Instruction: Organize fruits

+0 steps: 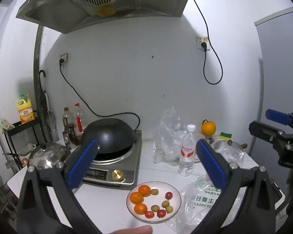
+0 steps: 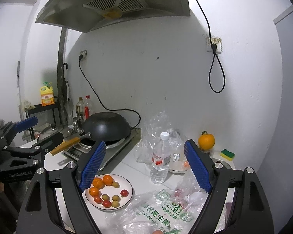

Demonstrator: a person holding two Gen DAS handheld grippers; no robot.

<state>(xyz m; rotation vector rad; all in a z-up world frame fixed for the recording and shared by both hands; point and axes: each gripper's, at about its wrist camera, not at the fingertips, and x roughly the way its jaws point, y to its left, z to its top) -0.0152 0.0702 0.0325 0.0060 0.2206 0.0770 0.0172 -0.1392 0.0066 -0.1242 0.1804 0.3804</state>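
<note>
Above a kitchen counter (image 1: pixel 107 198), left gripper (image 1: pixel 146 163) and right gripper (image 2: pixel 146 165) both spread wide, holding nothing. On a white plate (image 1: pixel 174 190) beside the stove (image 1: pixel 127 156): small oranges (image 1: pixel 144 190), red and yellow-green fruits. Near the back wall, one large orange (image 2: pixel 206 140), behind a water bottle (image 2: pixel 160 159)

Left tongs (image 1: pixel 146 163) spread wide, empty, above bench (image 1: pixel 107 197); plate (image 1: pixel 173 210) holds small fruits (orange, red, tan).
</note>
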